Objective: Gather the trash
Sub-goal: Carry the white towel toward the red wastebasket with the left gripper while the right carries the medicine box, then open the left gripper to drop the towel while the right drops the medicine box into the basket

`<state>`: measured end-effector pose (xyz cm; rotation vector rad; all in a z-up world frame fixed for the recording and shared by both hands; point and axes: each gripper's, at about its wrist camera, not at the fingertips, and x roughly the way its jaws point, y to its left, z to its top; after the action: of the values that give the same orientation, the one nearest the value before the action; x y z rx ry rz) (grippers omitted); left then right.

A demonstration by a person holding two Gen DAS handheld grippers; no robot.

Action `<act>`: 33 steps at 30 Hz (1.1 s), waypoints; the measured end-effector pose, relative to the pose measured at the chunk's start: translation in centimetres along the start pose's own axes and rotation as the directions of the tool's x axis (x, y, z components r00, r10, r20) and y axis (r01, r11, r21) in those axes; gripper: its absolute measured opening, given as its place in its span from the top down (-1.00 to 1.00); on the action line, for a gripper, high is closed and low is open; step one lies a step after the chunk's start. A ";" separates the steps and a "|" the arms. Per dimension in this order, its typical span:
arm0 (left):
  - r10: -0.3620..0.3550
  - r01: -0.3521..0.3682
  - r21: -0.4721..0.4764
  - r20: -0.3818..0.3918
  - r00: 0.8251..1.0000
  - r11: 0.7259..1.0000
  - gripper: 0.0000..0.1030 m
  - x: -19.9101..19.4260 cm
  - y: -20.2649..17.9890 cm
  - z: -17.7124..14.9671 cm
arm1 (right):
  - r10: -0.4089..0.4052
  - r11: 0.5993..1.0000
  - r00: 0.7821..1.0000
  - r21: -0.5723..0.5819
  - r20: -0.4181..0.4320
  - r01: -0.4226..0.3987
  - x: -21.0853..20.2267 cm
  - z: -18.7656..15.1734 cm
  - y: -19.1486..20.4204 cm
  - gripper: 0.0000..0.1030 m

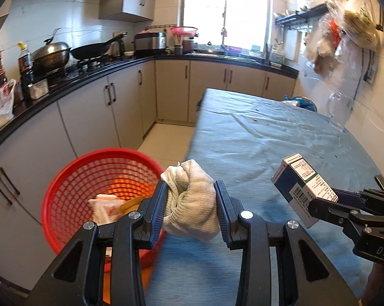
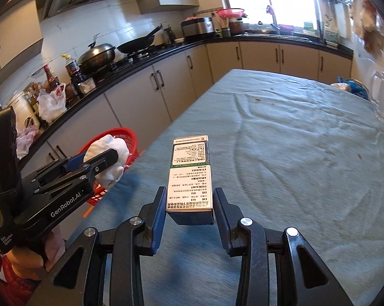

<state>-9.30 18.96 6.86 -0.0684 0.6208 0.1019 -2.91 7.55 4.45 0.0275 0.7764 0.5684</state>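
So we've got the left hand-held gripper (image 1: 191,205) pinching a crumpled white cloth wad (image 1: 189,204) by the tabletop's (image 1: 268,132) left edge, near the red mesh basket (image 1: 72,178); right hand-held gripper (image 2: 189,210) clamps a printed cardboard box (image 2: 190,176), probably next in.

"GenRobot.AI" stands on the left tool (image 2: 107,164); "DAS" on the right tool (image 1: 316,204).

The left gripper (image 1: 191,200) has its two fingers closed from either side on a crumpled white cloth (image 1: 192,204), carried aloft and pointing forward. The right gripper (image 2: 189,204) sits just to its right at about the same height, its fingers pressed against the sides of a small printed box (image 2: 190,176), also raised.
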 end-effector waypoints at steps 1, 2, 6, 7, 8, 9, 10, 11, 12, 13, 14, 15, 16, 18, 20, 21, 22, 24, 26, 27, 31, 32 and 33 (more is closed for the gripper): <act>0.010 -0.010 -0.008 0.003 1.000 1.000 0.30 -0.1 0.6 0.0 | 0.007 1.000 1.000 -0.007 -0.003 -0.007 0.3 0.2 0.6 0.23; 0.020 -0.020 -0.019 0.006 1.000 1.000 0.30 -0.2 1.4 0.1 | 0.014 1.000 1.000 -0.017 -0.005 -0.014 0.5 0.5 1.2 0.23; 0.058 -0.057 -0.062 0.014 0.998 0.996 0.30 -0.7 4.3 0.2 | 0.039 0.998 0.999 -0.044 -0.009 -0.039 1.1 1.2 2.9 0.23; 0.069 -0.067 -0.074 0.015 0.998 0.995 0.30 -0.8 5.1 0.2 | 0.046 0.998 0.999 -0.051 -0.013 -0.047 1.4 1.4 3.4 0.23; 0.080 -0.078 -0.090 0.016 0.997 0.993 0.30 -0.9 6.0 0.1 | 0.052 0.997 0.999 -0.056 -0.015 -0.052 1.6 1.5 3.8 0.23; 0.088 -0.086 -0.102 0.016 0.996 0.991 0.30 -1.0 6.7 0.1 | 0.059 0.996 0.998 -0.061 -0.018 -0.060 1.8 1.7 4.3 0.23; 0.100 -0.098 -0.115 0.015 0.995 0.989 0.30 -1.0 7.6 0.0 | 0.064 0.996 0.998 -0.064 -0.020 -0.065 2.0 1.9 4.7 0.23; 0.110 -0.107 -0.126 0.013 0.994 0.986 0.30 -1.1 8.3 -0.1 | 0.069 0.995 0.997 -0.070 -0.022 -0.071 2.2 2.0 5.1 0.23; 0.119 -0.117 -0.139 0.010 0.993 0.983 0.30 -1.1 9.1 -0.2 | 0.073 0.994 0.997 -0.074 -0.025 -0.075 2.4 2.2 5.5 0.23; 0.126 -0.123 -0.151 0.006 0.992 0.981 0.30 -1.1 9.9 -0.4 | 0.077 0.994 0.997 -0.077 -0.027 -0.079 2.6 2.3 5.8 0.23; 0.133 -0.131 -0.163 0.003 0.991 0.978 0.30 -1.2 10.5 -0.5 | 0.085 0.993 0.996 -0.079 -0.031 -0.087 2.9 2.5 6.2 0.23; 0.142 -0.140 -0.174 -0.001 0.990 0.975 0.30 -1.2 11.3 -0.7 | 0.091 0.992 0.995 -0.080 -0.034 -0.094 3.1 2.7 6.6 0.23; 0.147 -0.145 -0.180 -0.003 0.989 0.973 0.30 -1.1 11.7 -0.8 | 0.098 0.992 0.994 -0.081 -0.039 -0.101 3.4 2.9 6.9 0.23; 0.156 -0.155 -0.192 -0.012 0.988 0.969 0.30 -1.0 12.5 -1.0 | 0.112 0.990 0.993 -0.082 -0.047 -0.116 4.0 3.3 7.7 0.23; 0.160 -0.161 -0.202 -0.020 0.987 0.966 0.30 -0.8 13.0 -1.3 | 0.128 0.987 0.990 -0.086 -0.061 -0.133 4.7 3.7 8.5 0.23; 0.160 -0.162 -0.204 -0.024 0.987 0.966 0.30 -0.7 13.3 -1.4 | 0.134 0.986 0.989 -0.093 -0.069 -0.140 5.2 3.9 9.2 0.23; 0.159 -0.161 -0.204 -0.028 0.987 0.966 0.30 -0.5 13.6 -1.5 | 0.138 0.985 0.988 -0.096 -0.074 -0.144 5.6 4.0 9.6 0.23; 0.157 -0.161 -0.202 -0.036 0.987 0.966 0.30 -0.1 13.8 -1.7 | 0.151 0.982 0.985 -0.104 -0.088 -0.160 6.4 4.3 10.5 0.23; 0.155 -0.160 -0.202 -0.043 0.987 0.966 0.30 0.2 14.0 -1.9 | 0.160 0.979 0.981 -0.110 -0.109 -0.172 7.7 4.6 11.4 0.23; 0.153 -0.159 -0.202 -0.047 0.987 0.966 0.30 0.4 14.1 -2.0 | 0.163 0.979 0.980 -0.108 -0.117 -0.176 8.3 4.7 11.7 0.23; 0.147 -0.157 -0.195 -0.063 0.987 0.968 0.30 1.2 14.3 -2.1 | 0.176 0.977 0.973 -0.094 -0.149 -0.191 10.6 5.1 12.5 0.23; 0.146 -0.156 -0.193 -0.067 0.987 0.969 0.30 1.4 14.4 -2.2 | 0.176 0.978 0.972 -0.088 -0.157 -0.192 11.1 5.2 12.6 0.23; 0.144 -0.155 -0.192 -0.071 0.987 0.969 0.30 1.5 14.4 -2.2 | 0.178 0.978 0.970 -0.082 -0.165 -0.194 11.7 5.1 12.5 0.23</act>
<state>-11.04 33.15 3.69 -0.2168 0.6706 0.3089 1.24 24.91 3.36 -0.0358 0.9042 0.7941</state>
